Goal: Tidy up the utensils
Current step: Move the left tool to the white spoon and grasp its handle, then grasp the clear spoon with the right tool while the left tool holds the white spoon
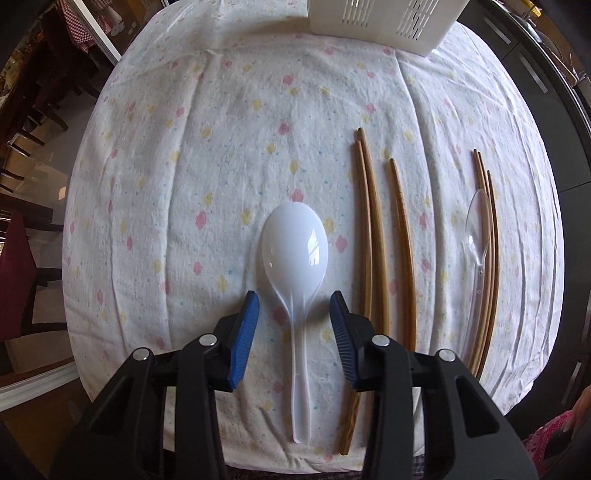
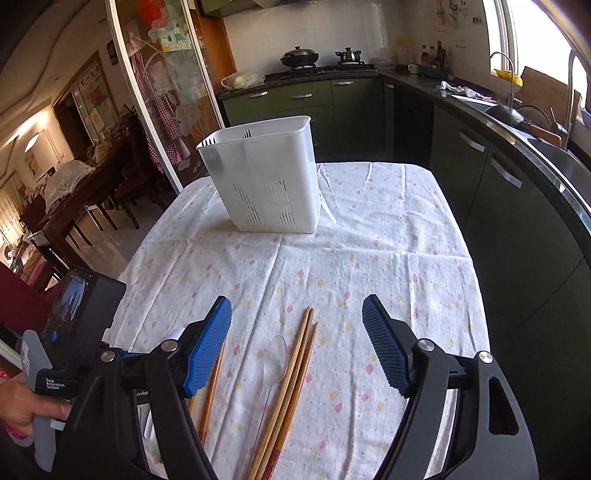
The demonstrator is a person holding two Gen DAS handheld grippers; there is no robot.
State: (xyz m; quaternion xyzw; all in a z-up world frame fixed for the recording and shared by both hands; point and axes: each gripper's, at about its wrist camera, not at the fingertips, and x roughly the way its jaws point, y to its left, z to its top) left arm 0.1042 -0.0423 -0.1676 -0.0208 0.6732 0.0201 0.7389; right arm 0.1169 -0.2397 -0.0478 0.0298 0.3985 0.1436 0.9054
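Utensils lie loose on the floral tablecloth (image 1: 221,155) that covers the tabletop, all with their long axes running from the near edge toward the far edge.

Left wrist view: white plastic spoon (image 1: 295,251) lies bowl-up, its bowl toward the far edge and its handle toward the near edge. Left gripper (image 1: 294,317) is parted wide, with one blue pad on each side of the spoon's neck; neither pad touches it, and nothing is held. Just beside the spoon, toward the right edge, lie three brown chopsticks (image 1: 369,236). Further toward the right edge lies a second bundle of chopsticks (image 1: 489,236), with a clear plastic spoon (image 1: 478,236) lying against it on the side nearer the white spoon. Only the lower part of the white slotted utensil holder (image 1: 384,22) shows, at the far edge.

Right wrist view: the whole utensil holder (image 2: 266,177) is seen, standing upright near the far edge, well apart from the loose utensils. From this angle I cannot tell what it holds. Right gripper (image 2: 296,334) is spread wide, above the cloth at the near edge, with nothing between its pads. Below it lie the clear spoon (image 2: 275,358) and the chopstick bundle (image 2: 295,373), touching side by side. The white spoon is hidden here. This view also shows the left gripper's body (image 2: 74,332), with a hand (image 2: 26,402) on its grip, toward the left edge.
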